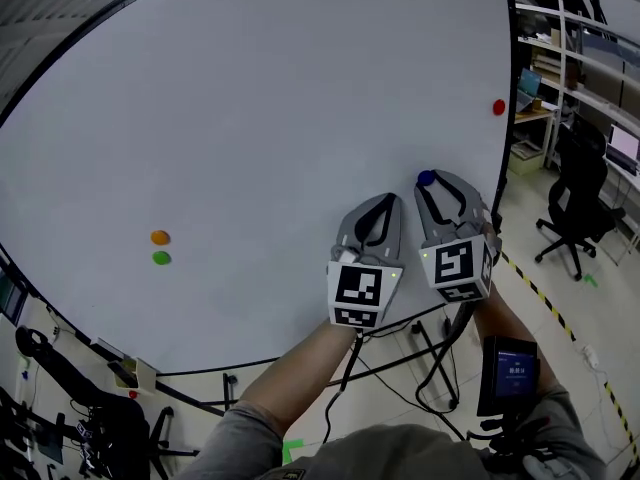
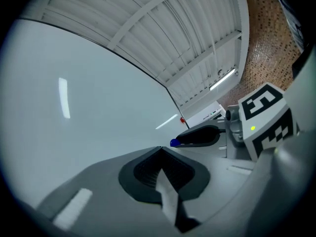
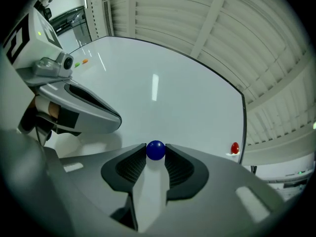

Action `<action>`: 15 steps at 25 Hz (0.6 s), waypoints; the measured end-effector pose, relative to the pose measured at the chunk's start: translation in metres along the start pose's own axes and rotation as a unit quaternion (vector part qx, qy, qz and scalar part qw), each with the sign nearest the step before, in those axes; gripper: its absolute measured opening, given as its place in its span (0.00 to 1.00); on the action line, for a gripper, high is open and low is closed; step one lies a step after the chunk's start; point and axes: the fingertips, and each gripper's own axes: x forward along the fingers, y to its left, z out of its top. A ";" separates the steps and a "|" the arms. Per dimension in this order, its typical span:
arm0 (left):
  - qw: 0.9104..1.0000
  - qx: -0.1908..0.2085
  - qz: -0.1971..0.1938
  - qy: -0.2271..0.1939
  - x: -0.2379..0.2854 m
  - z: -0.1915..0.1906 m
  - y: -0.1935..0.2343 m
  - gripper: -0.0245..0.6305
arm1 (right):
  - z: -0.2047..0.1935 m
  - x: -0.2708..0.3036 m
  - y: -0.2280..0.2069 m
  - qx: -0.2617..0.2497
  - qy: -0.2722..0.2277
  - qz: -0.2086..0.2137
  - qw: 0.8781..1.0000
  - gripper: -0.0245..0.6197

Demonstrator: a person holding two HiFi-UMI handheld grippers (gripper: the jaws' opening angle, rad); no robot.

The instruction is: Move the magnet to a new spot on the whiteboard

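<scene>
1. We see the right gripper [image 1: 433, 182] clamping the small round blue magnet [image 3: 156, 150] between its jaw tips; the magnet lies at the lower right of the large white whiteboard [image 1: 250, 118].
2. We see the left gripper [image 2: 160, 151] just beside it; its jaws meet on nothing.

Open board, few obstacles
You have bare whiteboard [image 1: 250, 118] across the centre and upper left; a red magnet [image 1: 499, 107] sits at upper right, an orange magnet [image 1: 160, 237] and green magnet [image 1: 161, 258] at lower left.
</scene>
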 end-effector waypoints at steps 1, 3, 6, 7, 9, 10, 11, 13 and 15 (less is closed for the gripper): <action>1.000 0.000 -0.005 -0.004 0.005 0.001 -0.006 0.04 | -0.005 -0.001 -0.007 0.001 0.001 -0.004 1.000 0.24; 1.000 0.000 -0.014 -0.012 0.011 0.004 -0.015 0.04 | -0.013 -0.002 -0.017 0.003 0.006 -0.014 1.000 0.24; 0.999 0.002 -0.027 -0.026 0.021 0.010 -0.028 0.04 | -0.023 -0.002 -0.033 0.005 0.006 -0.028 1.000 0.24; 0.999 0.002 -0.031 -0.031 0.023 0.011 -0.031 0.04 | -0.025 -0.001 -0.038 0.006 0.005 -0.032 0.999 0.24; 0.998 0.004 -0.038 -0.040 0.029 0.013 -0.038 0.04 | -0.030 -0.002 -0.049 0.009 0.005 -0.040 0.999 0.24; 0.998 0.004 -0.042 -0.043 0.034 0.015 -0.043 0.04 | -0.033 -0.002 -0.056 0.015 0.006 -0.043 0.999 0.24; 0.998 0.004 -0.045 -0.046 0.040 0.016 -0.048 0.04 | -0.037 -0.002 -0.065 0.023 0.007 -0.046 0.999 0.24; 0.997 0.004 -0.051 -0.050 0.053 0.019 -0.060 0.04 | -0.045 -0.003 -0.084 0.043 0.006 -0.051 0.998 0.24; 0.997 0.003 -0.055 -0.055 0.062 0.022 -0.068 0.04 | -0.051 -0.004 -0.099 0.058 0.005 -0.053 0.997 0.24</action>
